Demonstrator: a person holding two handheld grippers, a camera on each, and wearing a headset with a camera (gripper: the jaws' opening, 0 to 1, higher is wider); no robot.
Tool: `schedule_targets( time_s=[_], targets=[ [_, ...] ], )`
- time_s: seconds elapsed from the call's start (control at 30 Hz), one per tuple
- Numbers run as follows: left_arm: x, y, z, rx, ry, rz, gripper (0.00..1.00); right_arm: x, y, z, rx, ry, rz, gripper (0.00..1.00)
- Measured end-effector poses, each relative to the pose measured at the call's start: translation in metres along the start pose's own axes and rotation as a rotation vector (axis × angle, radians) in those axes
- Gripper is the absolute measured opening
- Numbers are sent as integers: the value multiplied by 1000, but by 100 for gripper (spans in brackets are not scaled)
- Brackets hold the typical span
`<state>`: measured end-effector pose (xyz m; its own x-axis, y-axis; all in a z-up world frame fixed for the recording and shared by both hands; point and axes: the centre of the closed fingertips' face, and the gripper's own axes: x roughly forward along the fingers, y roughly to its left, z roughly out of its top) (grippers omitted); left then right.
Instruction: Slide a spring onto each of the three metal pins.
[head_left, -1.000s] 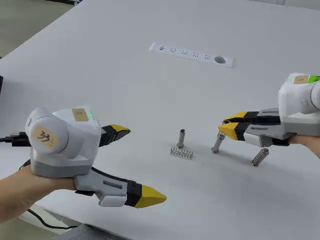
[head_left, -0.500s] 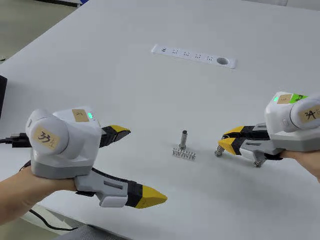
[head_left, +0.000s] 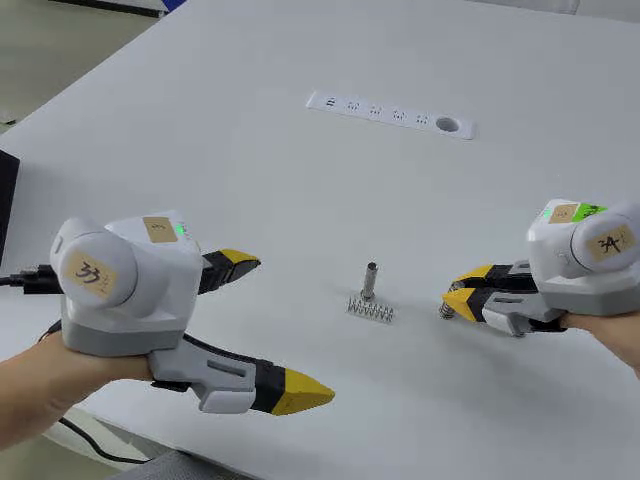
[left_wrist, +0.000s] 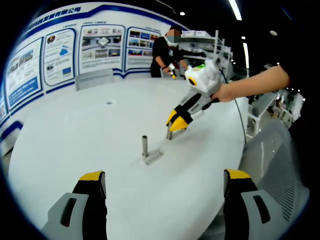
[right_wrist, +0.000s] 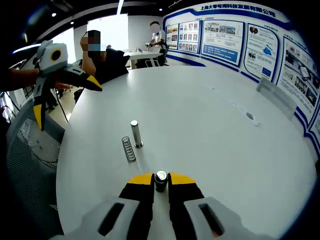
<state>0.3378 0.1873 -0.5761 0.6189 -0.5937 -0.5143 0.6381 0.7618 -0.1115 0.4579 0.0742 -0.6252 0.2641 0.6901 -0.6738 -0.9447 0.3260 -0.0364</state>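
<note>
A spring (head_left: 370, 310) lies on its side on the white table (head_left: 250, 170), just beside the foot of a bare pin (head_left: 371, 280) that stands upright. A little to the right, the right gripper (head_left: 458, 297) is lowered almost to the surface. Its yellow-tipped jaws are pressed together on the head of a second pin (right_wrist: 160, 179), and in the head view we make out coils round that pin's lower end. The left gripper (head_left: 272, 328) is held near the table's near edge, well apart from the pins. Its jaws are spread wide with nothing between them.

The table is broad, matt and pale, with a rounded edge in both gripper views. A white power strip (head_left: 387, 111) with a round opening at one end is set into it, well beyond the pins. Around it we see an exhibition-like room, with blue and white wall panels (right_wrist: 235, 30) covered in text and pictures and long ceiling lights (left_wrist: 236, 9). A mesh chair (right_wrist: 30, 165) stands at the table's edge, and a person (left_wrist: 167, 50) stands at the far side.
</note>
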Motion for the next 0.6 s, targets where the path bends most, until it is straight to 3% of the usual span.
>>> schedule_targets(
  time_s=[0.13, 0.3, 0.4, 0.6],
  targets=[
    [0, -1, -1, 2, 4, -2, 100, 1, 1, -5, -17, 27, -6, 13],
    [-3, 0, 0, -2, -1, 5, 99, -3, 3, -1, -3, 14, -7, 16],
    [-4, 0, 0, 4, 3, 7, 99, -8, 2, 5, -13, 1, -20, 17],
    [-5, 0, 2, 9, -1, 10, 100, -23, -7, 29, 8, -73, -61, 19]
  ],
)
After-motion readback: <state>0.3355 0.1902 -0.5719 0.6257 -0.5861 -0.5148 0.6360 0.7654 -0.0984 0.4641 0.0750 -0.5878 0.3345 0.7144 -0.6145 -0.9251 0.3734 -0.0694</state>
